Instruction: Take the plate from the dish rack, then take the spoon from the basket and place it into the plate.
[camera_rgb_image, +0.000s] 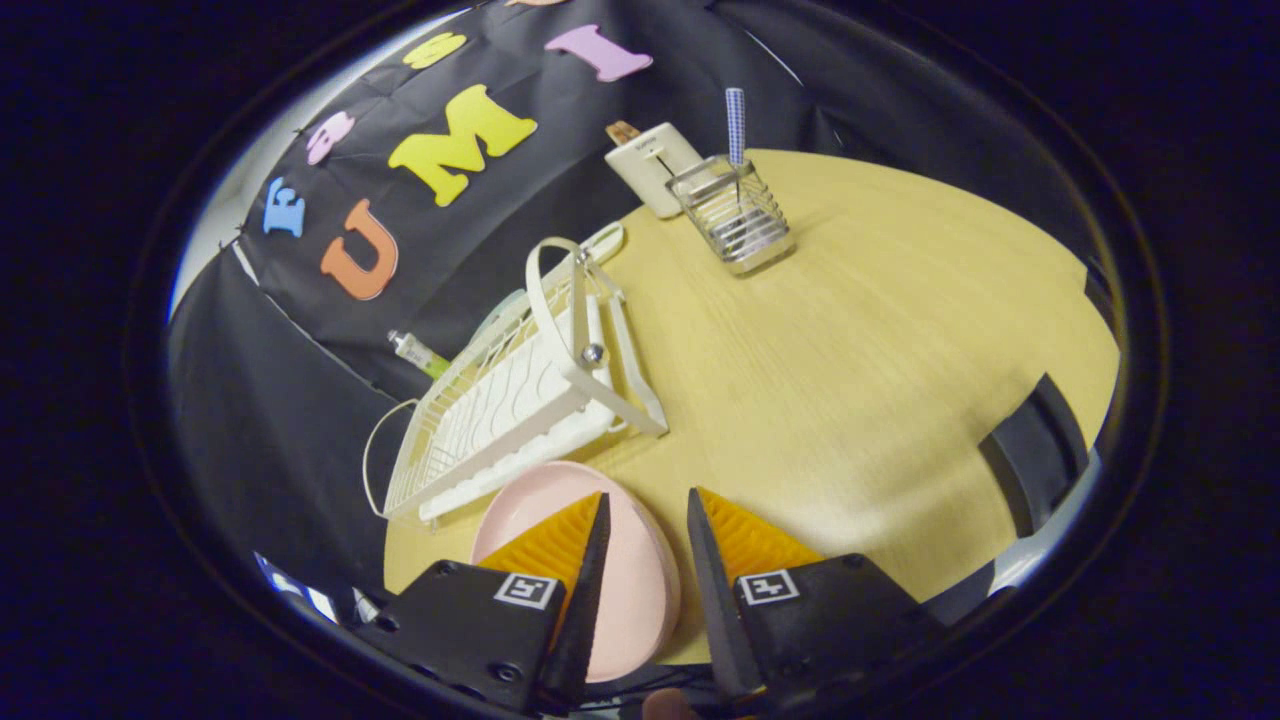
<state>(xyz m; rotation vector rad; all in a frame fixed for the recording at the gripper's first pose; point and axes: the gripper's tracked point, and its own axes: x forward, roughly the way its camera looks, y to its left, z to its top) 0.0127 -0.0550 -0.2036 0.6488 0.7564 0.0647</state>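
- The table spreads bare wood ahead and right of the fingers, the widest open room.
- The dish rack stands just ahead-left, close to the table's left edge.
- The plate lies flat between the fingers, its rim near the rack's foot.
- The gripper hangs parted, gripping nothing.
- The basket stands far ahead, the spoon handle upright in it.

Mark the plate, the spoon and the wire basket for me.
plate (640, 580), gripper view, flat inner face between the fingers.
spoon (736, 125), gripper view, upright checked handle.
basket (738, 222), gripper view, front wire wall.
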